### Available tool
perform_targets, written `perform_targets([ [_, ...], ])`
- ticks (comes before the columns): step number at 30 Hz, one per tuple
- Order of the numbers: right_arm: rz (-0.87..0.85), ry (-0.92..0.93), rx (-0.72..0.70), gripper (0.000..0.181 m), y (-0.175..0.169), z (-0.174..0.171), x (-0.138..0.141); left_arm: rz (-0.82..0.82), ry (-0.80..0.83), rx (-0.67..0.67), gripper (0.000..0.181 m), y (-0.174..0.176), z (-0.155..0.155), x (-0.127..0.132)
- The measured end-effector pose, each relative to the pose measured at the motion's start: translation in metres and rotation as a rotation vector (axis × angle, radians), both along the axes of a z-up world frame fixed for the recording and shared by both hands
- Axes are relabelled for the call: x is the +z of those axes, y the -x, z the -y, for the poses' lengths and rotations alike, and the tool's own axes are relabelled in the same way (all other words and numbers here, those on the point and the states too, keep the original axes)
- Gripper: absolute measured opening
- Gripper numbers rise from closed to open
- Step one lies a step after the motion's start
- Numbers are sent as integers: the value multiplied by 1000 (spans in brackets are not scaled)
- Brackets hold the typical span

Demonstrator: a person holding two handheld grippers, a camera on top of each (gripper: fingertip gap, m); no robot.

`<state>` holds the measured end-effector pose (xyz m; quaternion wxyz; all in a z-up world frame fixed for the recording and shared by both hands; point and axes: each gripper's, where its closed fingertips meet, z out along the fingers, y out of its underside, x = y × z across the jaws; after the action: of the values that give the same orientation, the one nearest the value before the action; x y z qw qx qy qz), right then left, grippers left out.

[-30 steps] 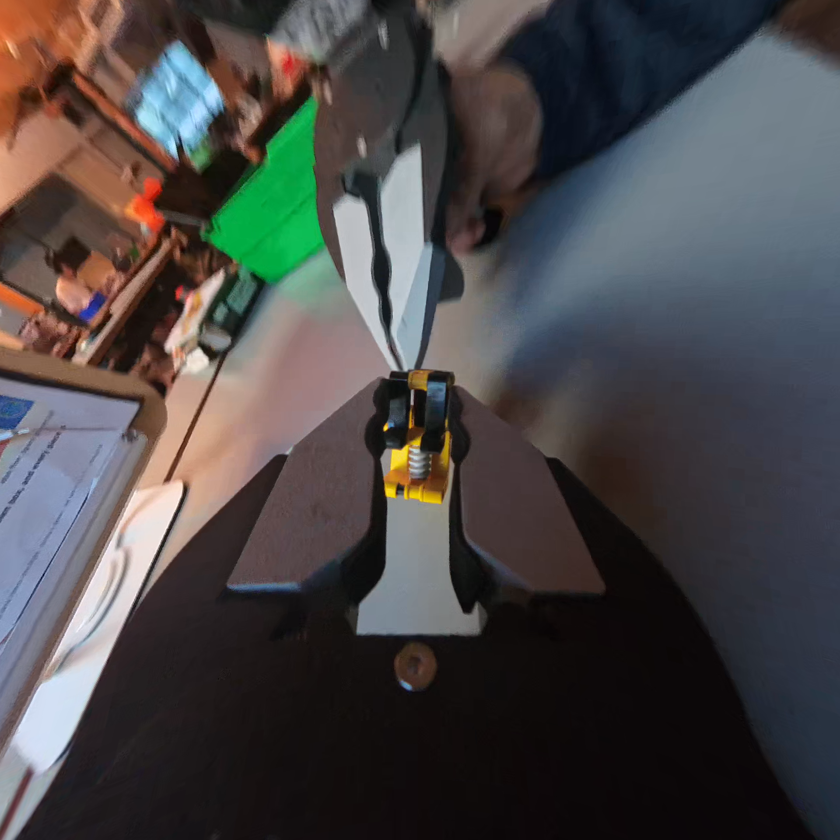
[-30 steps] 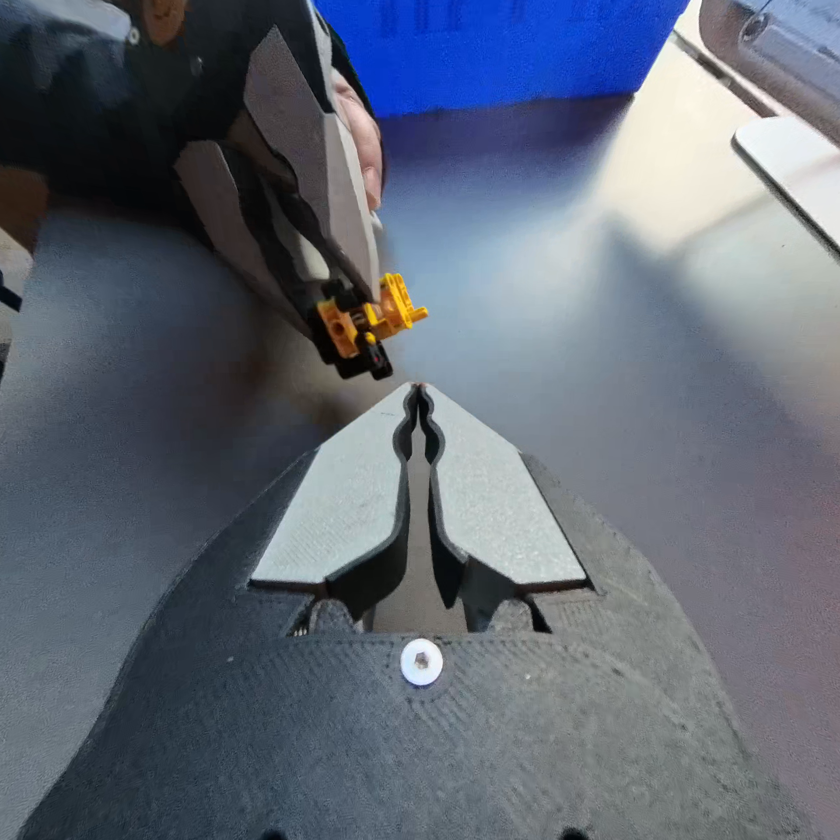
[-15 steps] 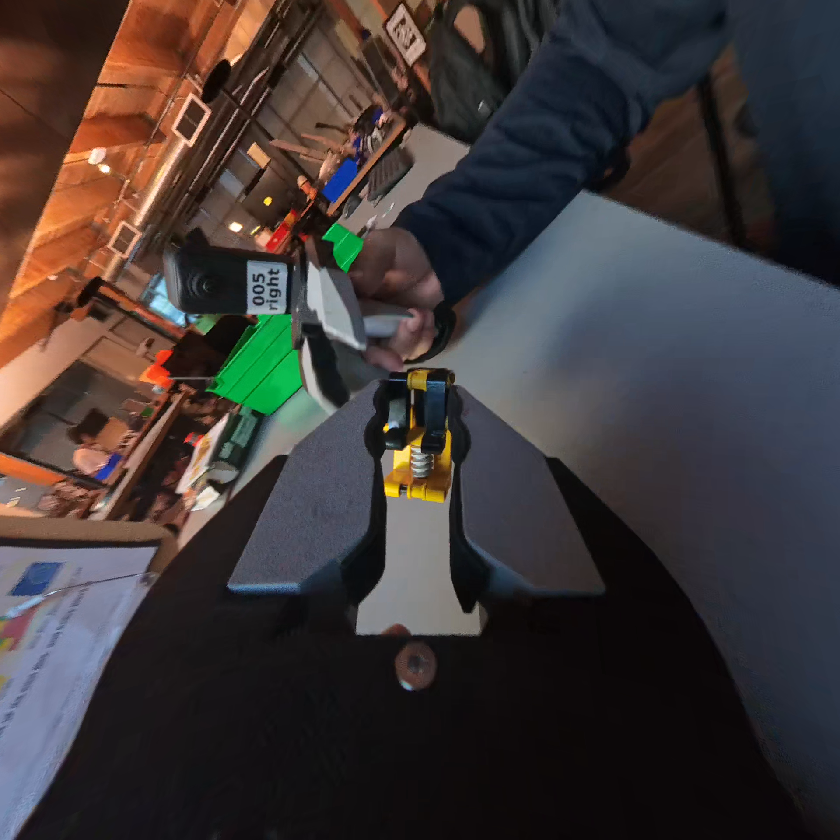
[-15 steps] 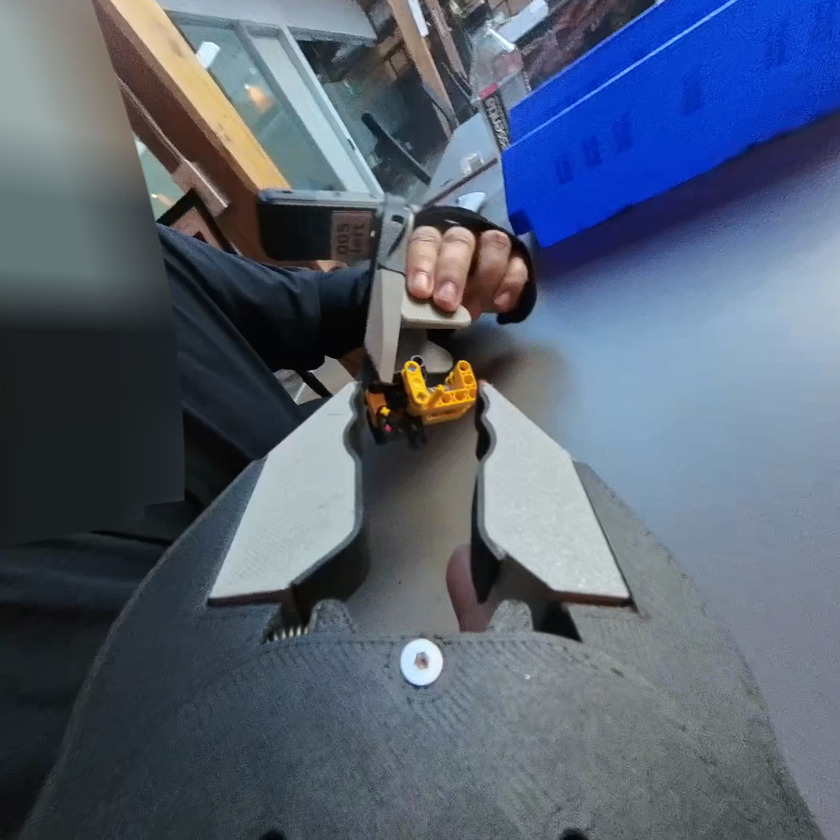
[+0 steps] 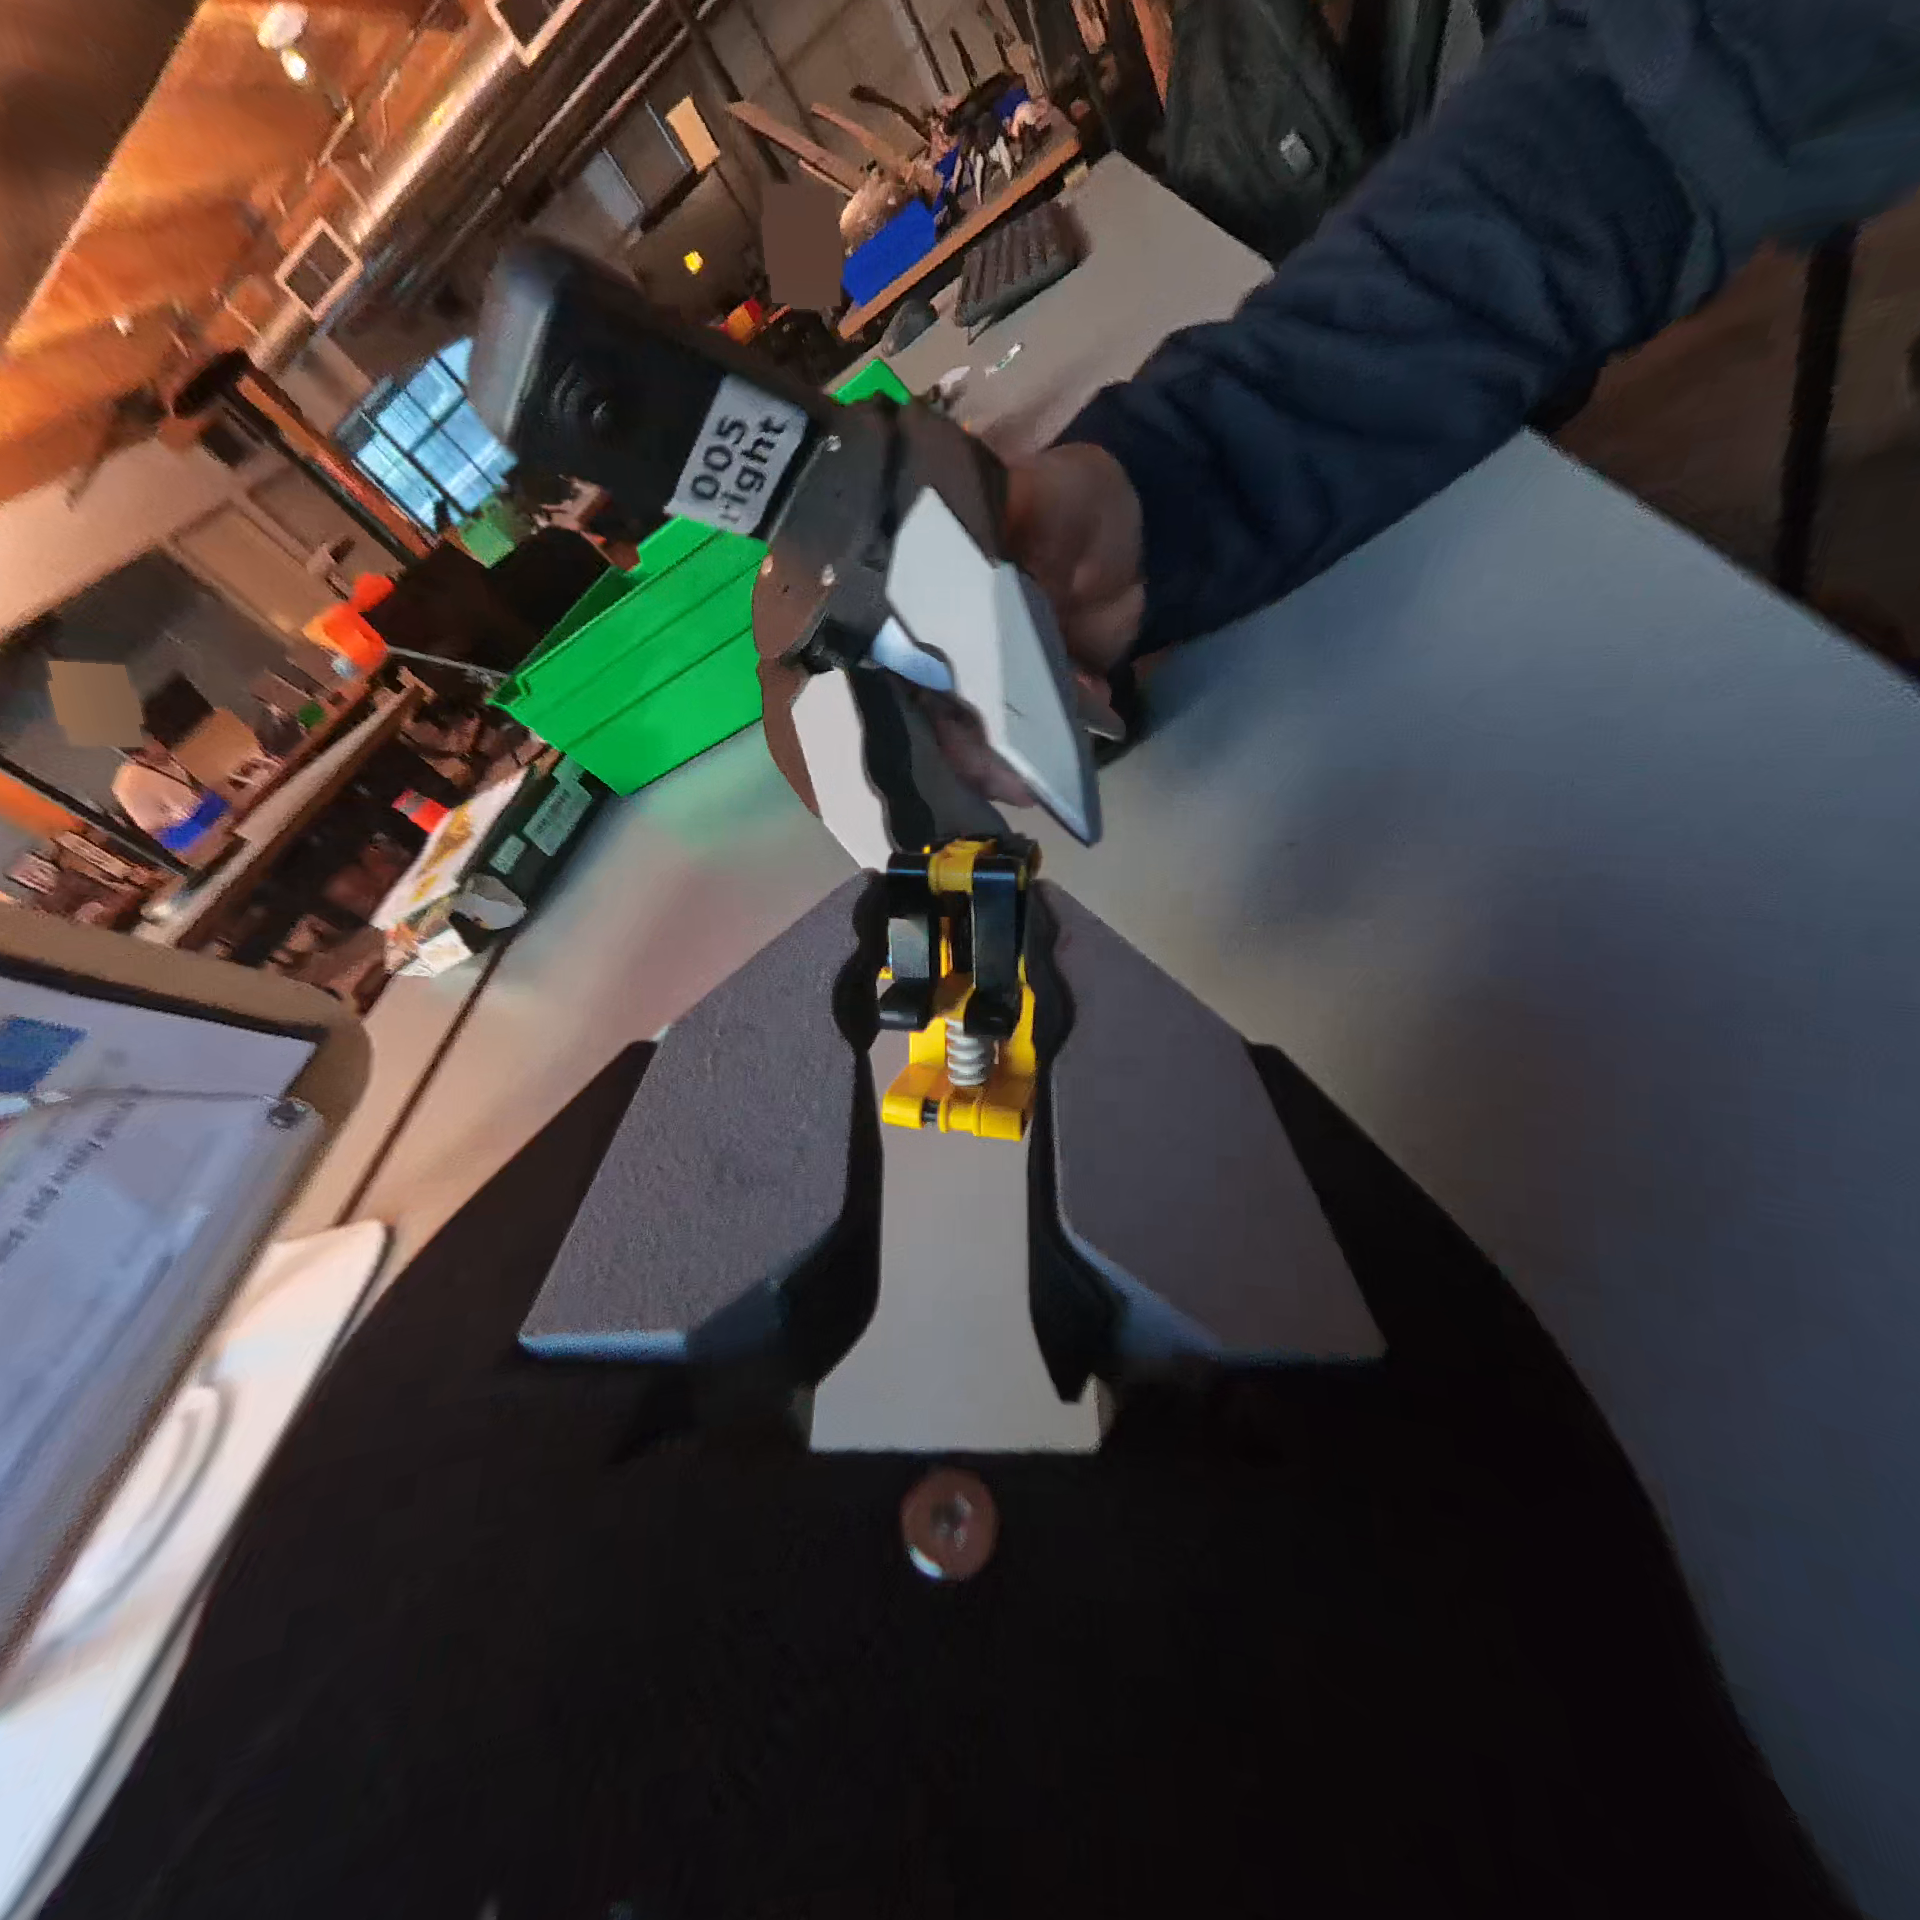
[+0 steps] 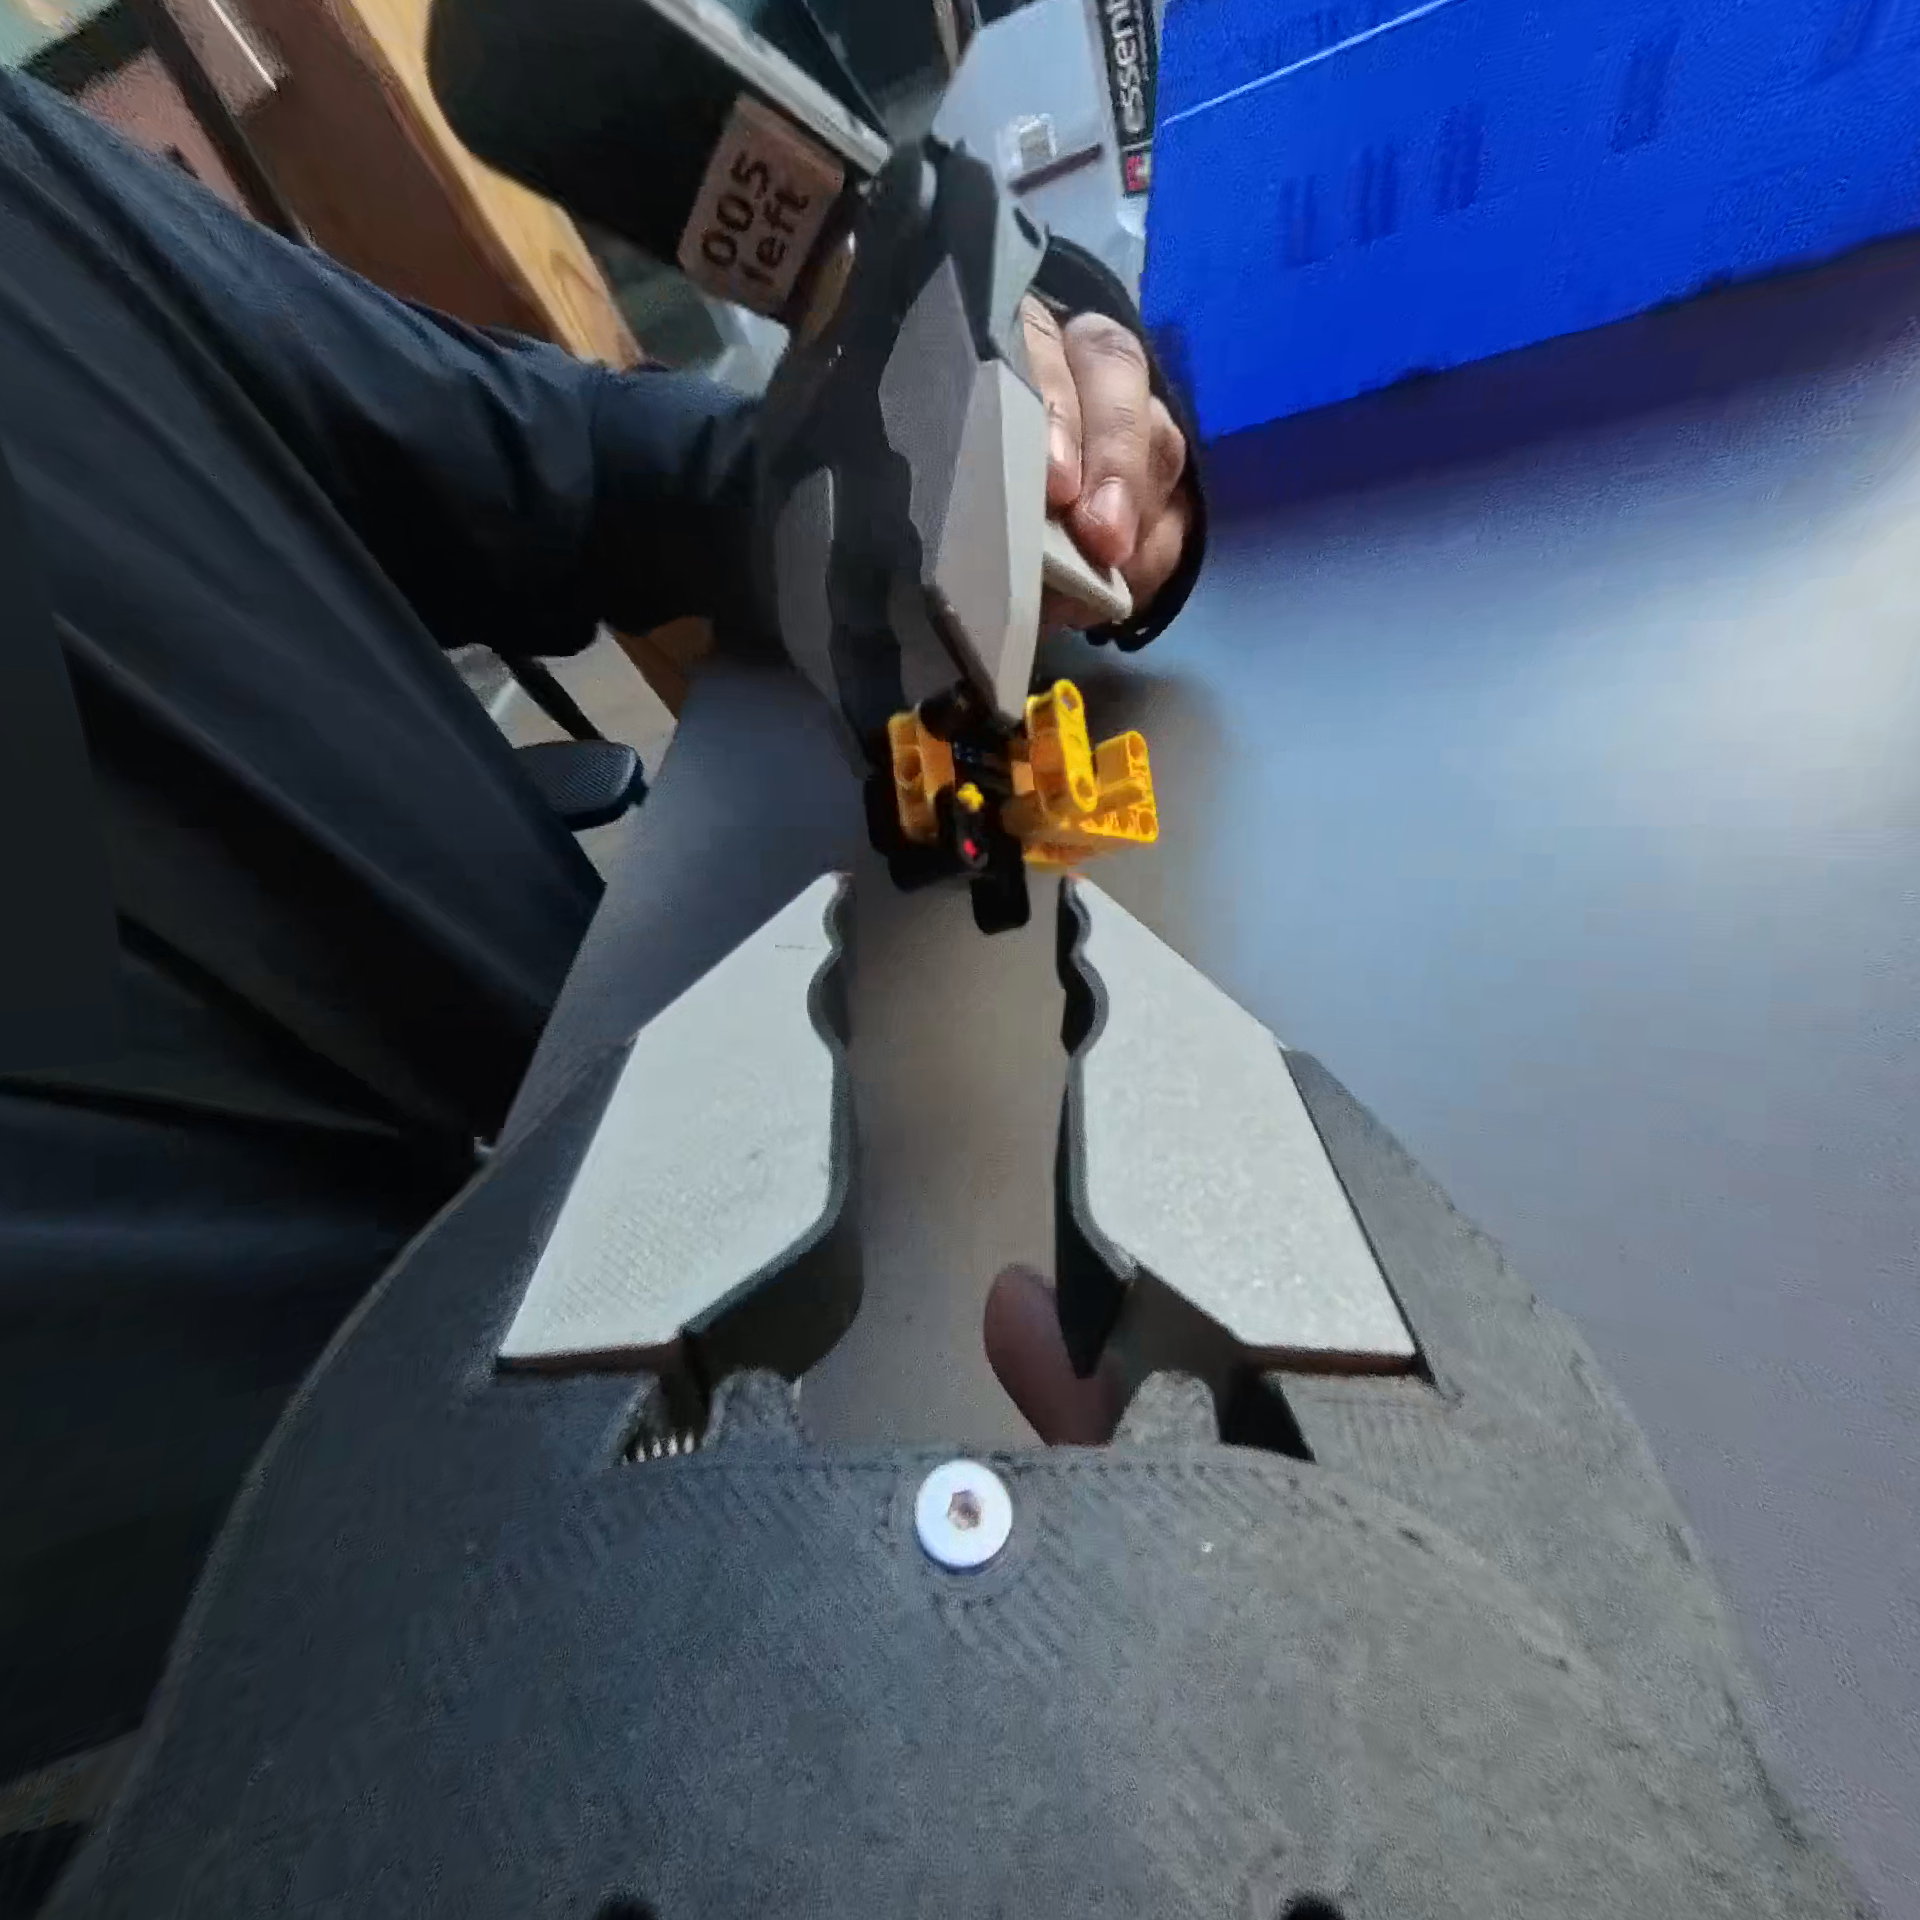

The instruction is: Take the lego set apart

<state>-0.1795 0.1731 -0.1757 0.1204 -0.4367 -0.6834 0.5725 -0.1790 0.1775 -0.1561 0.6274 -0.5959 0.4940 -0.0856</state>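
Observation:
A small yellow and black lego set (image 5: 961,982) with a grey spring sits clamped between the fingertips of my left gripper (image 5: 951,914), held above the grey table (image 5: 1558,935). In the right wrist view the same set (image 6: 1013,795) hangs from the left gripper's tips (image 6: 966,717), just ahead of my right gripper (image 6: 956,904). The right gripper is open and empty, its two fingers apart on either side of the set's black end, not touching it. In the left wrist view the right gripper (image 5: 961,800) is open just beyond the set.
A green bin (image 5: 644,665) stands at the table's far side, a blue bin (image 6: 1507,197) on the other. A framed sheet (image 5: 125,1195) and a white plate (image 5: 187,1455) lie at the left. A person's dark sleeves (image 6: 312,499) and hands hold both grippers. Both grippers' tips are close together, under 4 cm apart.
The right gripper was shut a second ago. It opened, swung round to face the set and moved close to it. The left gripper kept its hold on the set.

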Motion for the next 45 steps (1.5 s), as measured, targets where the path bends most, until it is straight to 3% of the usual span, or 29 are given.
perform_targets([
  [6, -155, -325, -132, 38, 7, -11, 5, 164, 103, 18, 23, 14, -8, 7],
  [9, -236, -435, -200, 38, 10, -14, 15, 209, -34, -37, 23, 14, -2, 25],
  [13, -296, -468, -184, 35, 9, -1, 23, 168, -166, -100, 23, 8, 11, 38],
  [19, -348, -527, -216, 33, 11, 0, 28, 145, -136, -121, 23, 2, 11, 29],
  [27, -323, -645, -234, 5, 13, -8, 14, 141, -81, -68, 23, 4, 3, 21],
  [30, -238, -581, -250, 5, 17, -18, 2, 110, 22, 20, 23, 10, -9, 9],
  [33, -205, -423, -243, 24, 19, -18, 5, 171, 76, 95, 23, 10, -18, 13],
  [34, -201, -395, -241, 16, 19, -19, 6, 205, 107, 110, 23, 10, -20, 15],
  [41, -38, 117, -163, 6, 21, -17, 11, 483, 355, 70, 27, 23, -23, 21],
  [45, -25, 175, -159, 5, 19, -20, 12, 515, 366, 21, 23, 23, -19, 24],
])
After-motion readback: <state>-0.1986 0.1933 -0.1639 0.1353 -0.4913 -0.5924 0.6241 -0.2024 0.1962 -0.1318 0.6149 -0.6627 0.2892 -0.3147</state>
